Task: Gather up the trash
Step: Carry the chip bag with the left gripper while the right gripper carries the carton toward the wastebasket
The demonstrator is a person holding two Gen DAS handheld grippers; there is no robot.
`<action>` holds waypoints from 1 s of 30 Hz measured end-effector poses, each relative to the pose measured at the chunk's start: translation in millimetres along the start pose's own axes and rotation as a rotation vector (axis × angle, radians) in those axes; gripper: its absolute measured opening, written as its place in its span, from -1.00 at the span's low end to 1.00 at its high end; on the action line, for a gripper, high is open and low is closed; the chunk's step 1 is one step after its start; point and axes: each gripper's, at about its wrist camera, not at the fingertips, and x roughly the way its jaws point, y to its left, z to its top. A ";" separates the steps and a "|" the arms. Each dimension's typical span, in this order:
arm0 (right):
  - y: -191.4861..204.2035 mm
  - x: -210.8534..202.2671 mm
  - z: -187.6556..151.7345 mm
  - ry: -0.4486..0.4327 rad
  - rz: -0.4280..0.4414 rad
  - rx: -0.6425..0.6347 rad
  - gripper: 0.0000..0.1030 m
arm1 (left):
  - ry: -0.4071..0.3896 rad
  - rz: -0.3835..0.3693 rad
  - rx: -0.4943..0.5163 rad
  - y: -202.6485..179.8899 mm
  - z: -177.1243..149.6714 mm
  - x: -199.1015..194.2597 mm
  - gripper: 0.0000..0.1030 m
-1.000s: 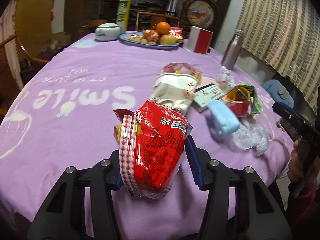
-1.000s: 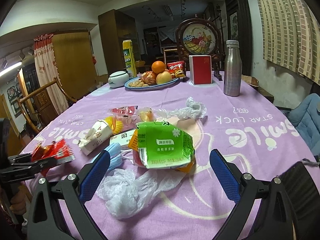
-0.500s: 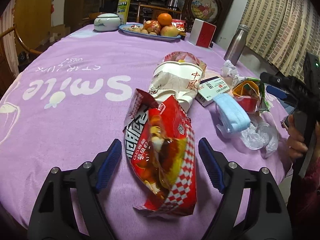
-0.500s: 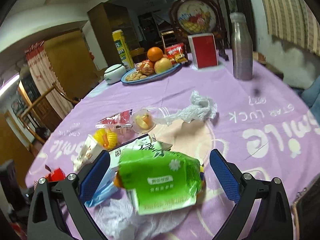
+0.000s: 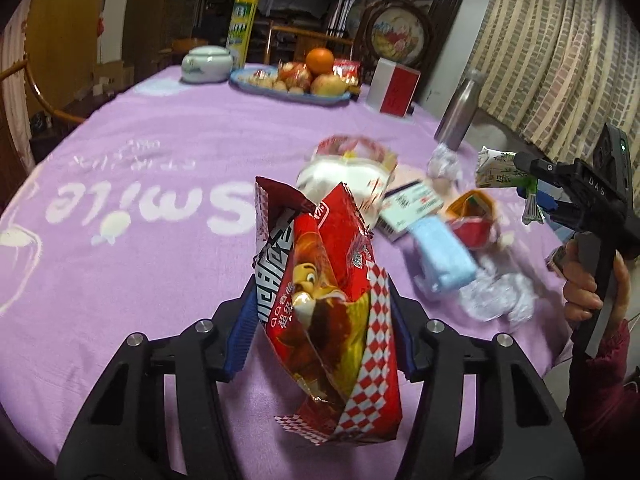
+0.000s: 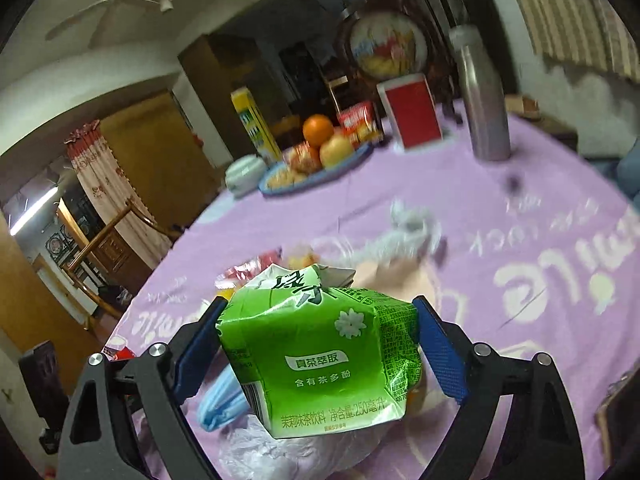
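Between left gripper (image 5: 320, 320) pads: seemingly pinched snack bag (image 5: 328, 280).

We see a glossy red foil snack bag (image 5: 328, 280) crinkled between the ribbed blue pads (image 5: 240, 336) of our left tool (image 5: 320, 328), whose arms are matt black plastic. Our right tool (image 6: 316, 360) pinches a dented, waxy green paper carton (image 6: 320, 360). The surface wears soft, matt purple cloth (image 5: 160, 208). A brushed metal bottle (image 6: 482, 96) and thin crumpled clear plastic (image 5: 496, 296) lie there too.
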 end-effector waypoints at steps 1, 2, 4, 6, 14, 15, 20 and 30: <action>4.5 -7.9 1.6 -0.021 0.002 -0.014 0.74 | -0.011 -0.001 -0.001 -0.9 2.3 -5.4 0.10; 7.8 -13.6 2.8 -0.035 0.005 -0.024 0.74 | -0.021 0.002 -0.002 -1.5 4.3 -10.8 0.10; 16.8 -26.0 3.5 -0.059 0.020 -0.050 0.74 | -0.040 0.013 -0.005 -0.6 7.3 -21.3 0.09; 24.9 -34.4 2.4 -0.073 0.037 -0.071 0.74 | -0.055 0.028 -0.007 1.8 7.6 -31.4 0.09; 67.5 -56.8 -10.1 -0.082 0.145 -0.141 0.74 | -0.093 0.112 -0.042 20.1 -10.1 -78.6 0.09; 73.9 -56.6 -12.5 -0.077 0.157 -0.153 0.74 | -0.094 0.126 -0.049 24.8 -15.0 -85.2 0.10; 112.5 -55.7 -26.5 -0.039 0.227 -0.202 0.74 | -0.086 0.197 -0.088 50.2 -36.2 -113.7 0.10; 218.5 -28.9 -63.7 0.103 0.381 -0.326 0.74 | 0.018 0.343 -0.207 132.2 -101.4 -160.8 0.10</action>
